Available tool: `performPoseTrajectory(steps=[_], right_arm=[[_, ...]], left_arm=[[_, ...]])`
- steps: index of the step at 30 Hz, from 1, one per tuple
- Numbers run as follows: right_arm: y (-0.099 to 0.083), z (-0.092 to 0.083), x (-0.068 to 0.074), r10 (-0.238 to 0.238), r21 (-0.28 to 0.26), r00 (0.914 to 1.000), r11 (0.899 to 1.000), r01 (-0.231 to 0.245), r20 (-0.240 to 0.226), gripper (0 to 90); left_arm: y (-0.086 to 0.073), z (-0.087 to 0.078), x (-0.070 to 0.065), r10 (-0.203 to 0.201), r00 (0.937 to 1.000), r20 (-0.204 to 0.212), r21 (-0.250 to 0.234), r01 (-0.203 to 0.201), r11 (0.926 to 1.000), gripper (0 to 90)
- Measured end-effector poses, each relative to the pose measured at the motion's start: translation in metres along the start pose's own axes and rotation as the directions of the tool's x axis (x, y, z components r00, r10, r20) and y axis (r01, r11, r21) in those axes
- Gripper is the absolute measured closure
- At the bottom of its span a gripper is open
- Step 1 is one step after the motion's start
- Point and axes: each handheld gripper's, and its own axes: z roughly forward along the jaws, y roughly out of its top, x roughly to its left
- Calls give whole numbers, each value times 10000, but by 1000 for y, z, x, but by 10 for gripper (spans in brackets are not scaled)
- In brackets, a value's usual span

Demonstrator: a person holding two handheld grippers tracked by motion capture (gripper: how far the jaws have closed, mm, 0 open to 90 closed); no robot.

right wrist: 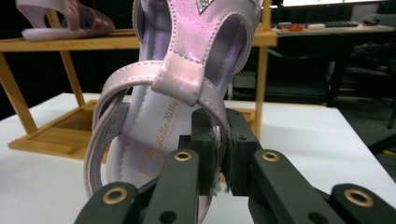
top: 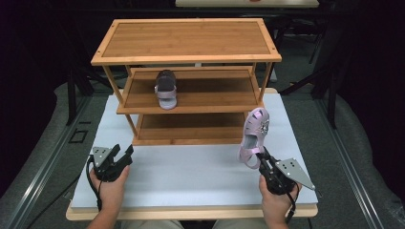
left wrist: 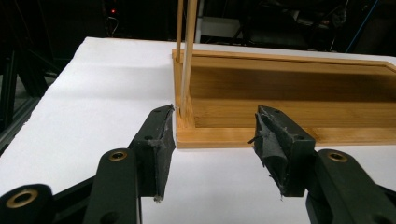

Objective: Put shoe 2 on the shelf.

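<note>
The white surface (top: 191, 167) carries a three-tier wooden rack (top: 186, 57) ahead of both hands; on the rack's middle shelf, ahead and to the left of the right hand-held gripper (top: 260, 157), stands a pink sandal (top: 166, 89); its mate, a second pink sandal (top: 254, 136), is clamped at the heel strap by that gripper, raised above the surface; the left hand-held gripper (top: 119, 155) rests empty, jaws apart.

Each black two-jaw gripper, left gripper (top: 122, 153) and right gripper (top: 260, 155), carried brass-ringed pivot holes, worn dark pads, a grey three-cornered plate drilled with holes, and a trailing black cable.
</note>
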Motion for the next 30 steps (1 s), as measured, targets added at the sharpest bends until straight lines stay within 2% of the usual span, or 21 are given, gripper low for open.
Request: performPoseTrajectory(steps=[9,21,26,30], right_arm=[[28,21,16,-174,-612,9987,9980,145,-469,839],[57,62,41,-438,-792,9950,9962,367,-899,838],[65,75,52,-210,-893,9935,9959,109,-1121,839],[71,85,61,-79,-888,9946,9960,-13,-1031,838]], left_arm=[[-1,1,0,-24,10000,18,13,24,10000,473],[-1,3,1,-95,10000,26,12,95,10000,473],[-1,4,1,-45,10000,58,54,44,10000,473],[-1,3,1,-69,10000,46,52,68,10000,472]])
